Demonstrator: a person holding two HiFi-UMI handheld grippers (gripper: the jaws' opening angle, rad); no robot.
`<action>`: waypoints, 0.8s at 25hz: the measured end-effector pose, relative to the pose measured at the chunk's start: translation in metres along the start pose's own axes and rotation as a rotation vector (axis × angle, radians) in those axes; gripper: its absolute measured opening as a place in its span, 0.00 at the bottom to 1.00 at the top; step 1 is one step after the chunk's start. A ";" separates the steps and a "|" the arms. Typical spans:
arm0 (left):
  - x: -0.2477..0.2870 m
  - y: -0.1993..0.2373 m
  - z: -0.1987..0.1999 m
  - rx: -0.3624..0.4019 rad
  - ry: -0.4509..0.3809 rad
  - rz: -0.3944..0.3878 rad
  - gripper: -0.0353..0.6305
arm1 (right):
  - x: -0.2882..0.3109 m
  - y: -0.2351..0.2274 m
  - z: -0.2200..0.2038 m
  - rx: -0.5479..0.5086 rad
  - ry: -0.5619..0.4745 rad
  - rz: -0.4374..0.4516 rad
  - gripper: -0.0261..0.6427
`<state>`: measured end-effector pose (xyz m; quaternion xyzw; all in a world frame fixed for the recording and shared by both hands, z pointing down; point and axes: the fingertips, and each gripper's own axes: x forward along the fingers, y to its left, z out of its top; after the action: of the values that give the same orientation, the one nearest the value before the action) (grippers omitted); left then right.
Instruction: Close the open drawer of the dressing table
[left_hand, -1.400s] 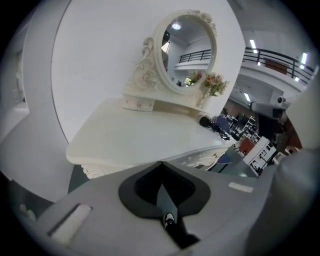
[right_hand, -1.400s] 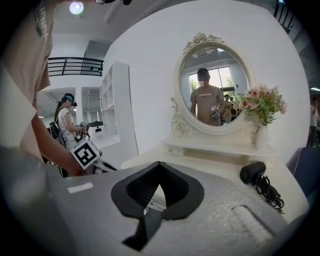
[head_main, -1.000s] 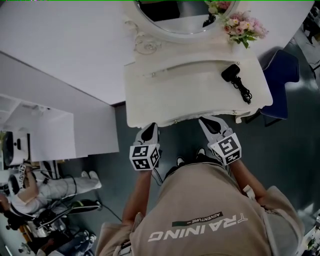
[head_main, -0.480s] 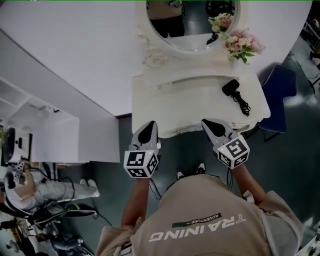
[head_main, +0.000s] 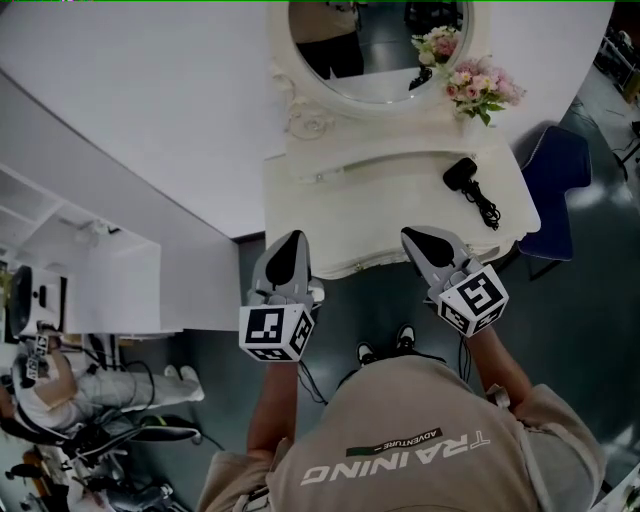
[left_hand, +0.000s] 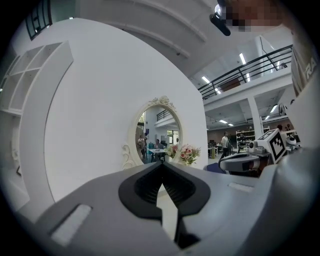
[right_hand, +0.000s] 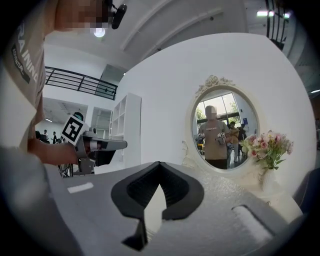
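The white dressing table (head_main: 390, 190) stands against the wall, under its round mirror (head_main: 375, 40). From above I see only its top and curved front edge (head_main: 370, 266); no drawer juts out past that edge. My left gripper (head_main: 289, 237) hovers at the front left corner, jaws together and holding nothing. My right gripper (head_main: 407, 234) hovers at the front edge further right, also shut and empty. In the left gripper view the left gripper (left_hand: 161, 164) points at the mirror (left_hand: 159, 135). The right gripper (right_hand: 159, 163) faces the mirror (right_hand: 225, 127) too.
A black hair dryer (head_main: 463, 173) with its cord lies on the right of the tabletop. Pink flowers (head_main: 480, 85) stand at the back right. A dark blue chair (head_main: 555, 185) is right of the table, white shelving (head_main: 90, 270) to the left, cables and gear (head_main: 90, 440) on the floor.
Both grippers have risen and come back from the table's front edge toward me, their marker cubes now larger in view. Their jaws stayed together.
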<state>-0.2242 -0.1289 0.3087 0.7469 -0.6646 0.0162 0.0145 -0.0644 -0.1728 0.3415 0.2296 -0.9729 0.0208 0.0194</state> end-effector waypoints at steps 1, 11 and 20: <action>0.000 0.000 0.004 0.008 -0.008 -0.003 0.08 | 0.000 -0.001 0.007 -0.007 -0.018 -0.005 0.04; 0.005 -0.001 0.015 0.050 -0.038 -0.007 0.08 | -0.002 -0.004 0.032 -0.106 -0.065 -0.037 0.04; 0.006 0.000 -0.001 0.004 -0.012 -0.007 0.08 | -0.003 -0.007 0.029 -0.127 -0.042 -0.049 0.04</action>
<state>-0.2234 -0.1351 0.3101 0.7494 -0.6619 0.0129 0.0092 -0.0593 -0.1792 0.3123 0.2520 -0.9665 -0.0465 0.0140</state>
